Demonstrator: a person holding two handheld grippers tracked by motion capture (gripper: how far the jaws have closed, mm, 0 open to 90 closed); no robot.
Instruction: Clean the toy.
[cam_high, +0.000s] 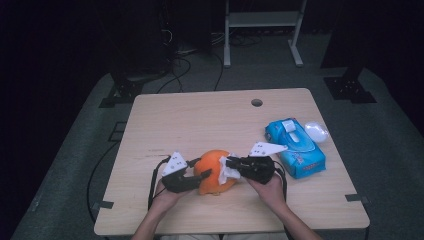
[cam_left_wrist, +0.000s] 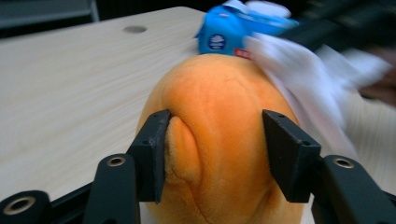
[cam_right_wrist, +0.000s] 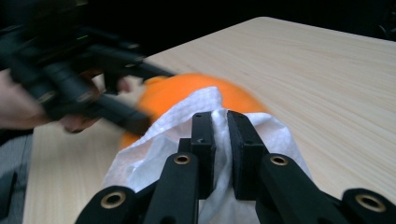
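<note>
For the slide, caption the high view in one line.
Left gripper clamps an orange plush toy while the right gripper presses a white wipe on it, blue wipes pack nearby.

Both grippers are matte black, each topped by a pale grey 3-cornered plate dotted with small dark marks. The left gripper (cam_high: 192, 172) trails a black cable looping off its outer side; the right gripper (cam_high: 231, 162) has one too. Each has 2 blocky, flat-faced jaws on linked arms — brass-coloured rings mark the pivots. The forearms are bare, no sleeves.
</note>
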